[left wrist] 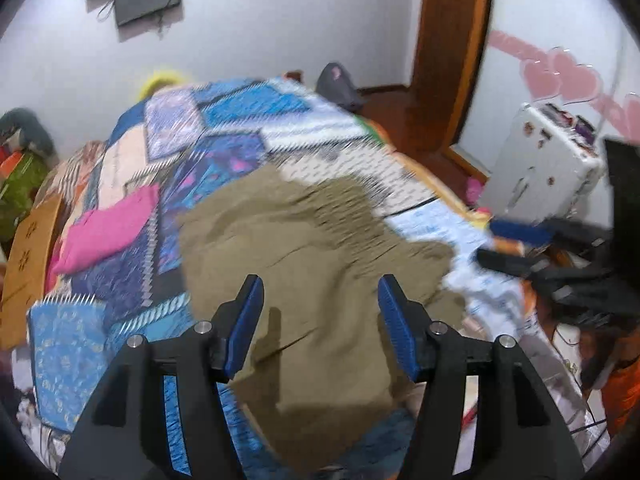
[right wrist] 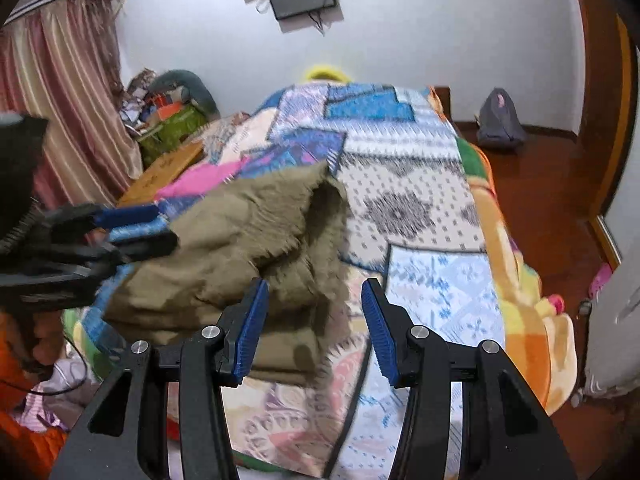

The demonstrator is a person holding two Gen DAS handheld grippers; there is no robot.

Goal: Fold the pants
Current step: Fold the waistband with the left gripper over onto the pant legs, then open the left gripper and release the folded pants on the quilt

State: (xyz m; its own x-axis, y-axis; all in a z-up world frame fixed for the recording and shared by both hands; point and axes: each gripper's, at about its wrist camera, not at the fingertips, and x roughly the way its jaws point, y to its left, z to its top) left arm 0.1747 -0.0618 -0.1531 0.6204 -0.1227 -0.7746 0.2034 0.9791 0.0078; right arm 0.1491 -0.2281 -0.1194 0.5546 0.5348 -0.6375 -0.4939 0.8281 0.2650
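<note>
Both grippers, left (left wrist: 320,320) and right (right wrist: 314,320), are spread and empty. The pants (left wrist: 304,248) lie bunched; a careless grip could catch several layers.

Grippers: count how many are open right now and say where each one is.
2. The left gripper hangs open over the khaki pants, which lie crumpled on the patchwork bedspread. The right gripper is open above the pants' right edge. Neither holds cloth.
</note>
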